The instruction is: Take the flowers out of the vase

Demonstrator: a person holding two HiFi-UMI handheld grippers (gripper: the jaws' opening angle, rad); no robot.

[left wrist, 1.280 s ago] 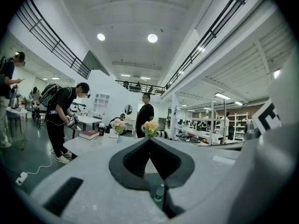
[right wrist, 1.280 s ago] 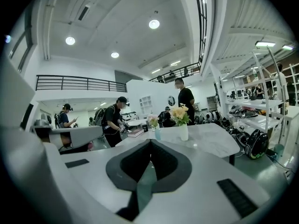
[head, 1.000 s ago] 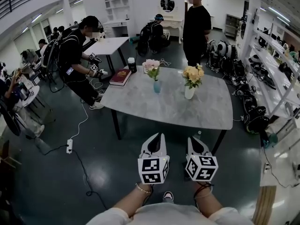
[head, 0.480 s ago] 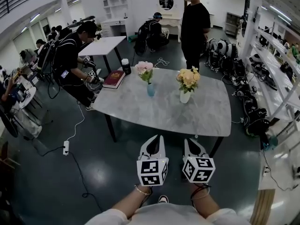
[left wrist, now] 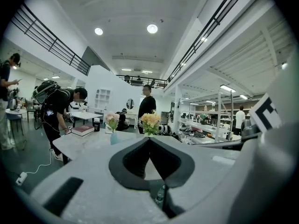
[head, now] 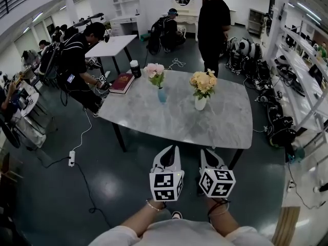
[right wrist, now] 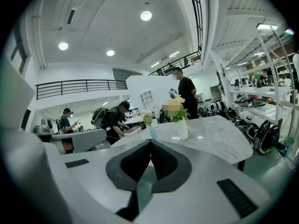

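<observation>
Two bunches stand on the grey marble table [head: 179,122]. The yellow flowers [head: 204,83] sit in a white vase [head: 200,103] toward the far edge, right of its middle. The pink flowers [head: 155,70] sit in a slim blue vase [head: 162,95] nearer the far-left corner.

The left tongs [head: 170,152] and right tongs [head: 207,155] are both closed on nothing, side by side short of the table's near edge.

The flowers are probably light, with thin, bendable stems and heads that crush easily, so the best hold is likely on the bunched stems just above the vase mouth, below the blooms. Both vases look small and narrow. They could tip or lift with the stems if the fit is tight, and the white one looks breakable. One pair of tongs steadying the vase body while the other draws the stems straight up seems safest.

From the near edge to the vases, the table top is bare. A red book [head: 122,83] and a dark cup [head: 135,68] lie at the far-left corner, where a person in black [head: 79,55] leans in. A second person [head: 212,19] stands just beyond the far edge, behind the yellow bunch. Shelves [head: 302,70] of gear run past the right edge.
</observation>
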